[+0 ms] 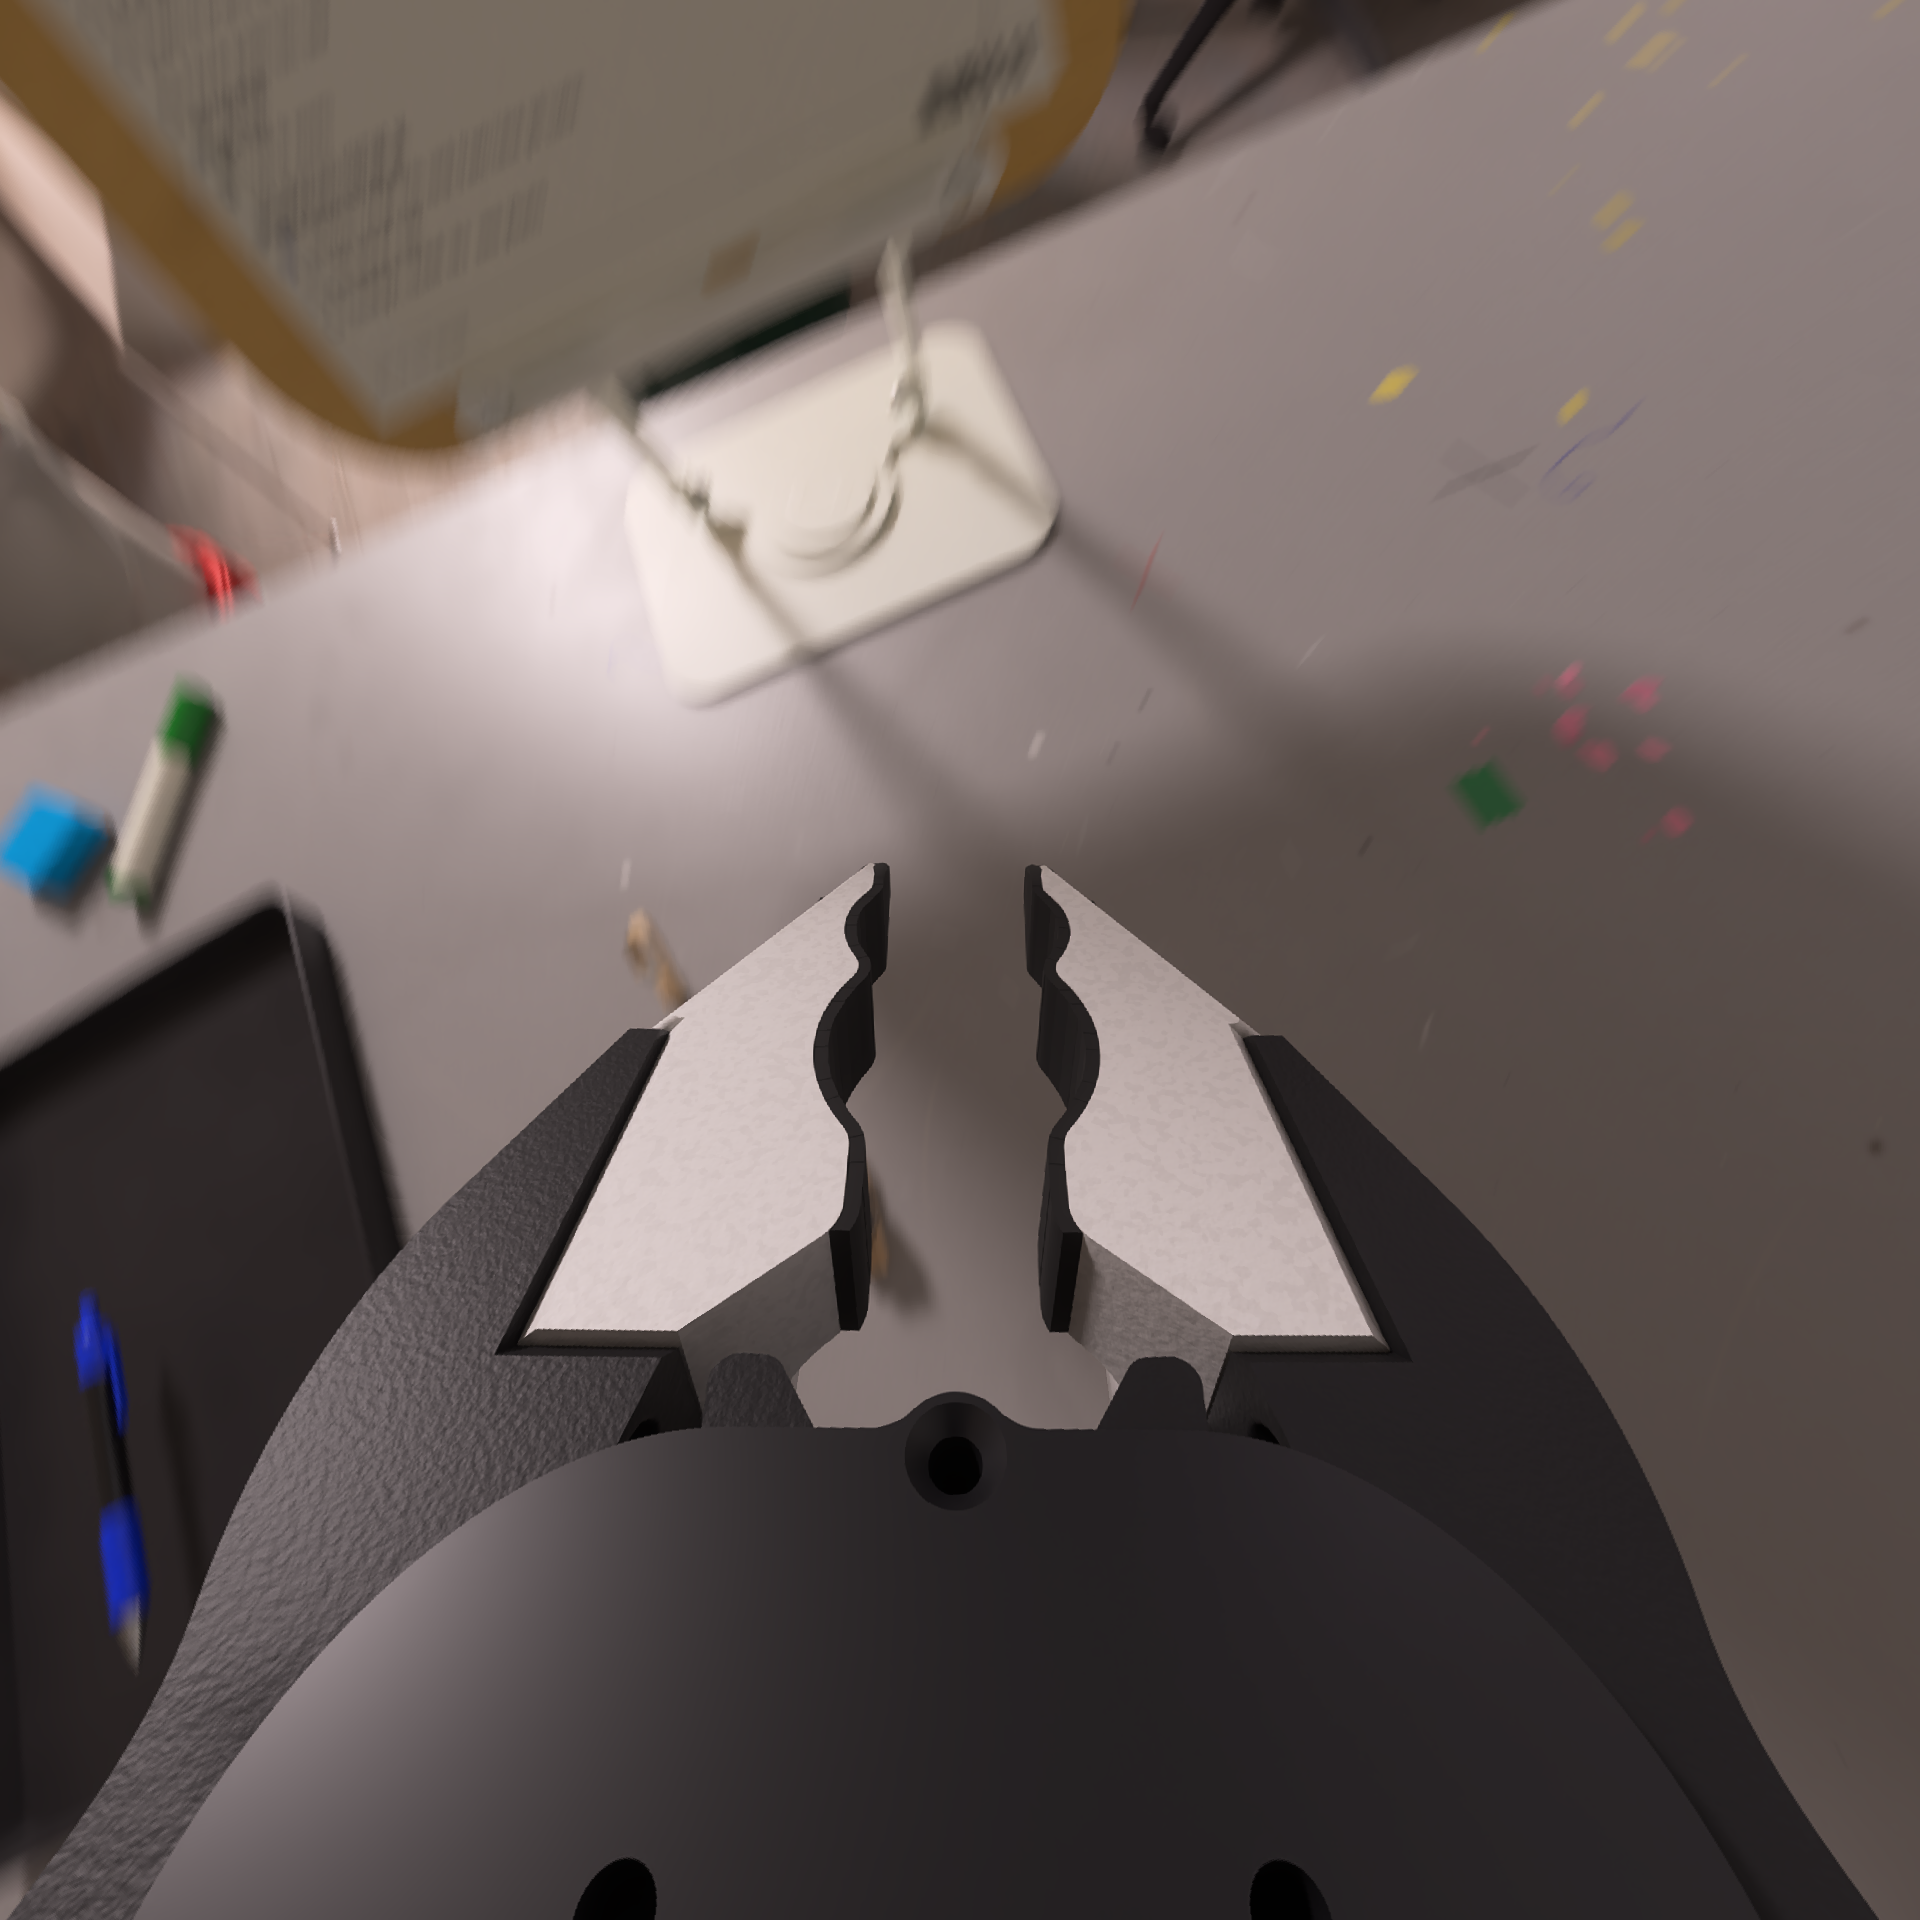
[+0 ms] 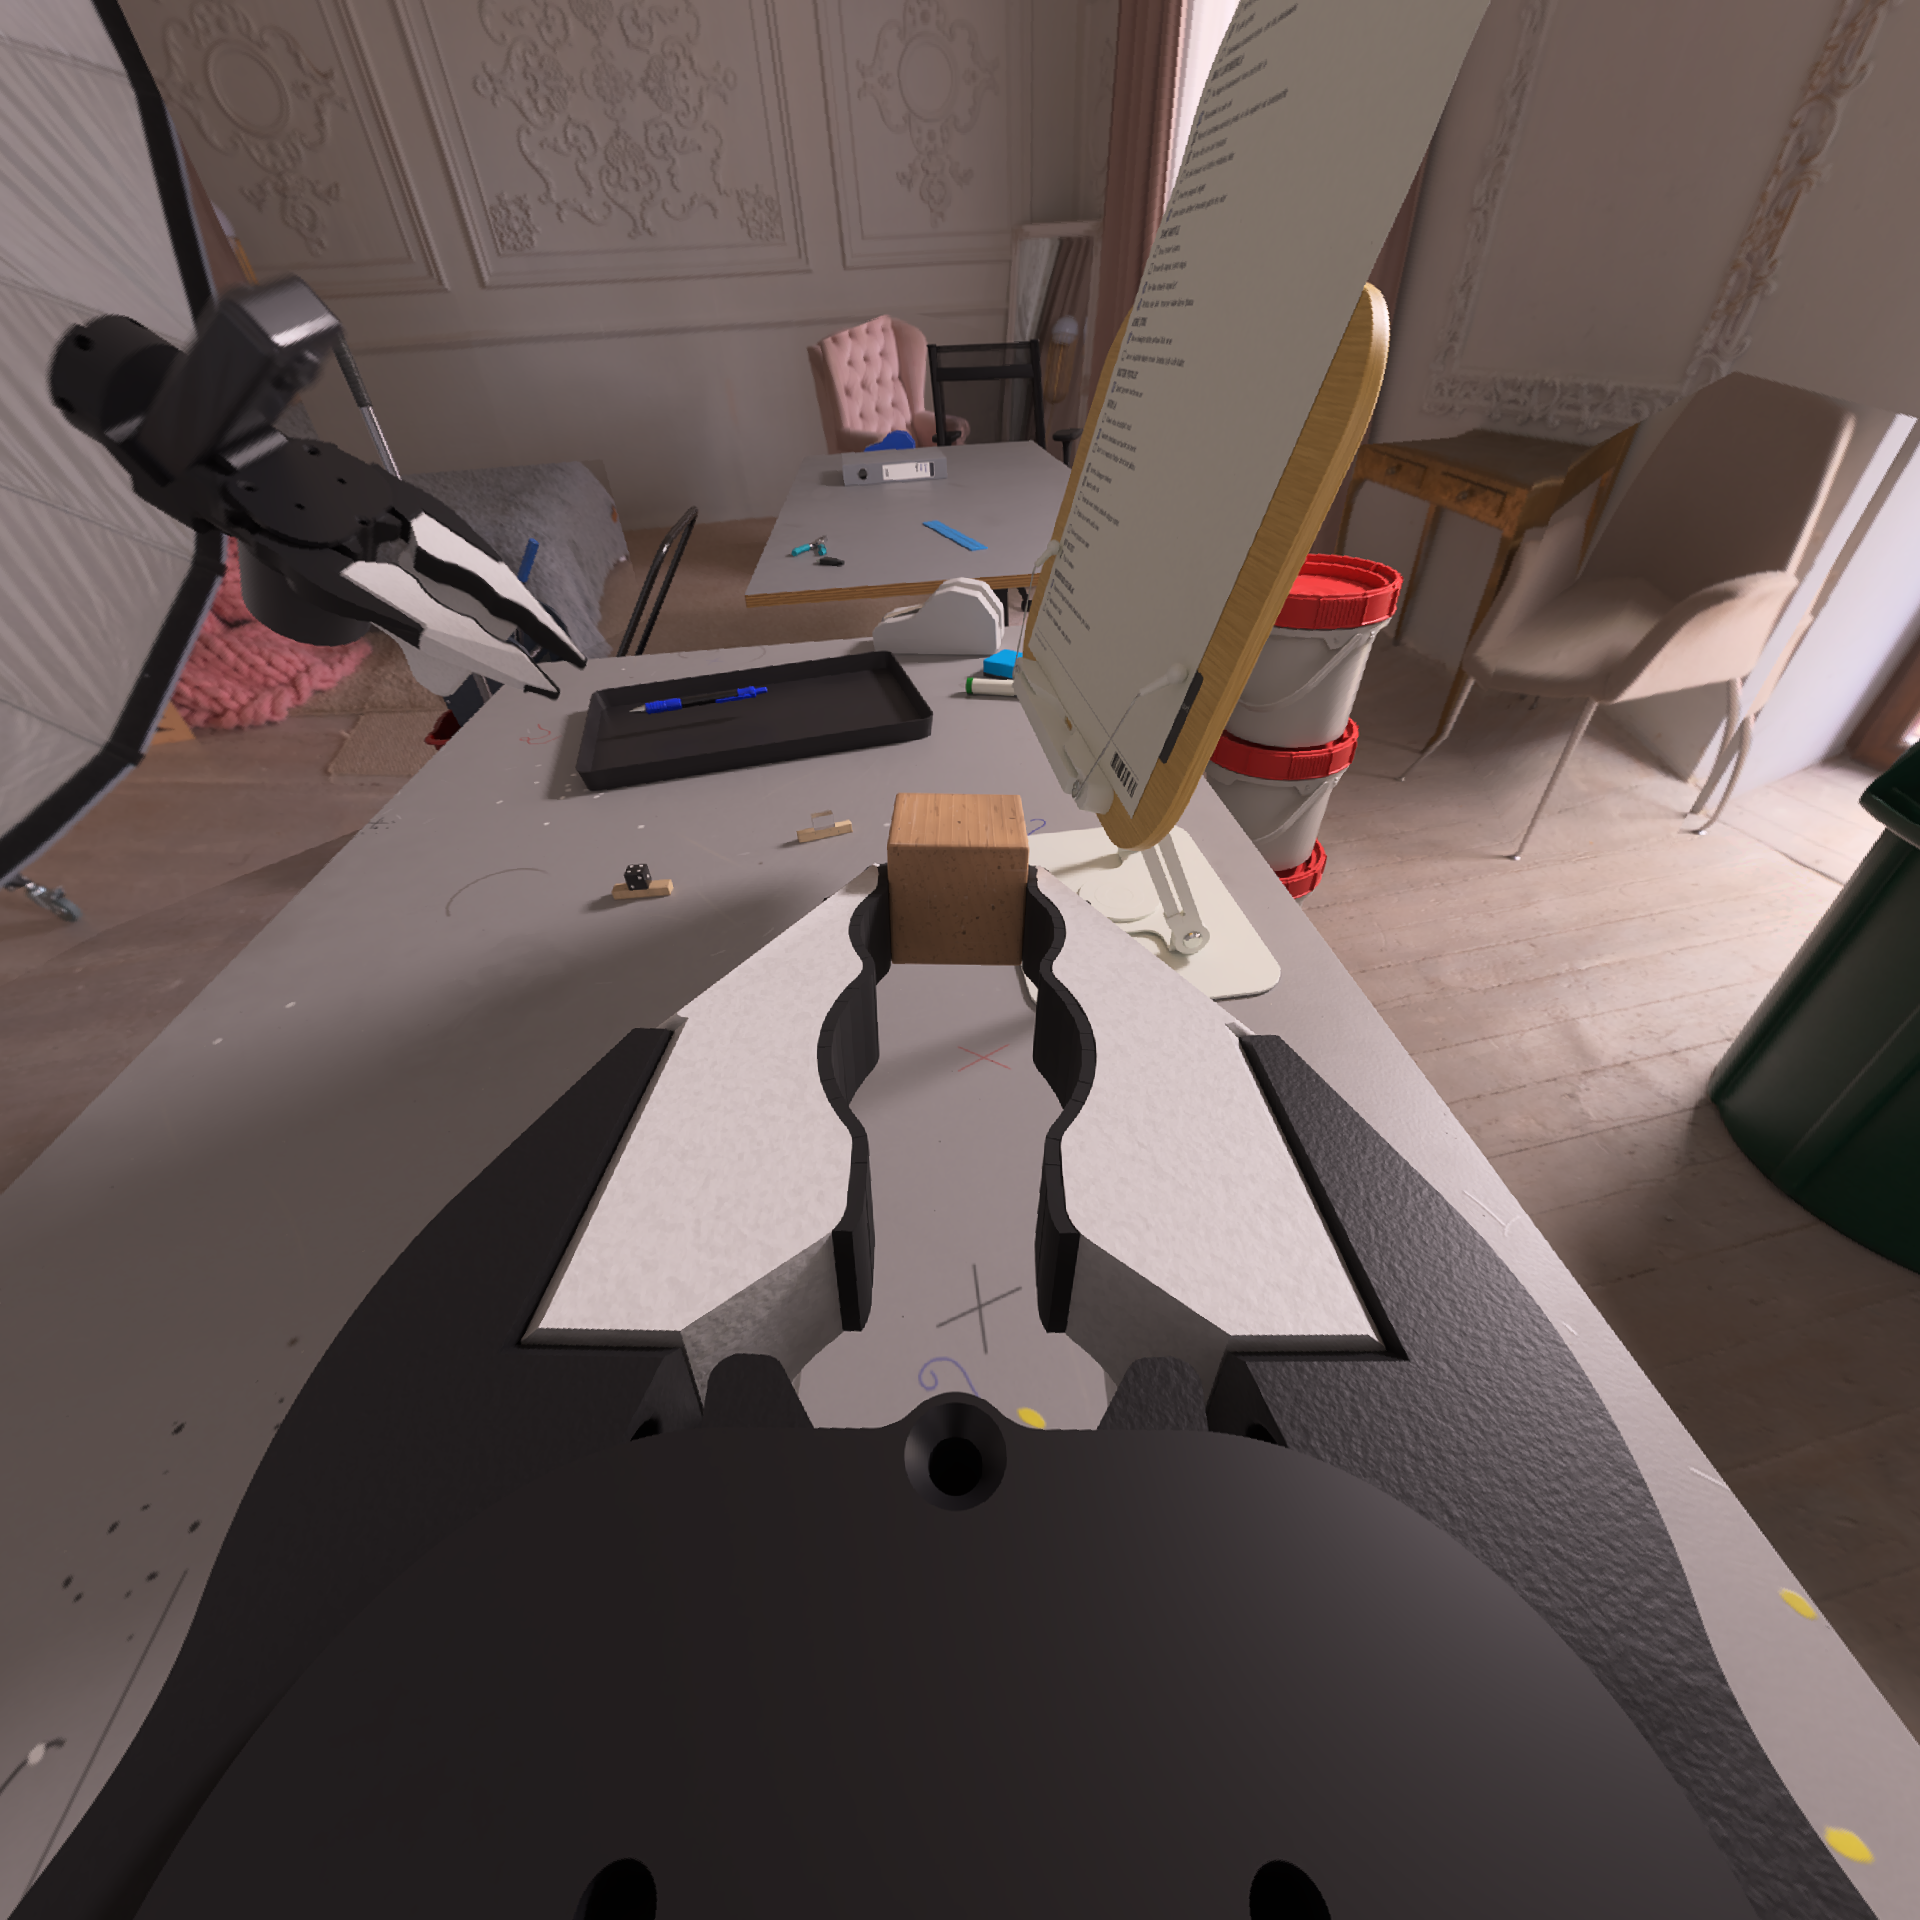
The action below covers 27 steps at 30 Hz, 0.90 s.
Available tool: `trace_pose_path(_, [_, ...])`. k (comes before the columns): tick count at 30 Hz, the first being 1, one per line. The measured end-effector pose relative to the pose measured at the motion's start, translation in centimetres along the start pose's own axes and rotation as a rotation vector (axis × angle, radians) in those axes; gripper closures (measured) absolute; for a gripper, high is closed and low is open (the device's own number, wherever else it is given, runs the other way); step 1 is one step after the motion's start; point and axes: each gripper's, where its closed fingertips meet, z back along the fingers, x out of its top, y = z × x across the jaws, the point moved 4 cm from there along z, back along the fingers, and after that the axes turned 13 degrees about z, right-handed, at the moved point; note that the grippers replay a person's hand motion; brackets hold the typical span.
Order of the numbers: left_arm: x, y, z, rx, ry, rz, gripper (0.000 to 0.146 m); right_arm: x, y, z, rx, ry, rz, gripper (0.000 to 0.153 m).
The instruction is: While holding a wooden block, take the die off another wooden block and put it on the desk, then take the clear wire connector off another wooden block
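My right gripper (image 2: 956, 883) is shut on a wooden cube (image 2: 956, 878) and holds it above the grey desk (image 2: 416, 1039). A black die (image 2: 637, 875) sits on a small flat wooden block (image 2: 644, 889) at the left of the desk. A clear wire connector (image 2: 823, 819) sits on another flat wooden block (image 2: 826, 830) farther back. My left gripper (image 2: 556, 670) hovers high at the far left, over the desk edge by the tray. In its own blurred view it (image 1: 956, 883) is open and empty, with a tan wooden piece (image 1: 649, 951) to the left of its fingers.
A black tray (image 2: 758, 727) holding a blue pen (image 2: 707, 700) lies at the back. A tilted document stand (image 2: 1226, 520) on a white base (image 2: 1174, 914) stands right of the cube. A green-capped marker (image 1: 166, 790) and a blue eraser (image 1: 52, 847) lie beyond the tray. The desk's edge drops off at the right.
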Motion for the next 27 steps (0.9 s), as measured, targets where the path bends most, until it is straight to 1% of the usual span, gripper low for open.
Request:
trace_pose_path(2, [-3.3,3.6,0.6,0.046,0.130,0.102,0.120,0.1,0.0,-0.1,-0.001,0.001,0.002,0.129])
trace_pose_path(4, [-6.7,6.1,0.2,0.068,0.268,0.176,0.120,0.0,0.1,-0.2,-0.004,0.018,0.013,0.129])
trace_pose_path(7, [-10.9,8.1,-1.3,0.076,0.447,0.186,0.113,-0.2,0.3,-0.3,0.004,0.048,0.025,0.129])
trace_pose_path(9, [-12.4,8.7,-2.6,0.080,0.493,0.200,0.108,-0.5,0.5,-0.4,0.007,0.067,0.035,0.129])
trace_pose_path(11, [-13.3,9.0,-4.1,0.070,0.533,0.248,0.105,-0.7,0.5,-0.4,0.006,0.086,0.044,0.129])
trace_pose_path(16, [-14.6,9.5,-7.0,0.118,0.639,0.334,0.105,-1.1,0.5,-0.4,0.012,0.108,0.040,0.129])
trace_pose_path(21, [-15.5,9.6,-8.0,0.162,0.740,0.293,0.097,-1.2,0.5,-0.5,0.017,0.123,0.046,0.129])
trace_pose_path(27, [-15.8,9.3,-8.9,0.156,0.764,0.301,0.095,-1.3,0.4,-0.5,0.024,0.140,0.054,0.129])
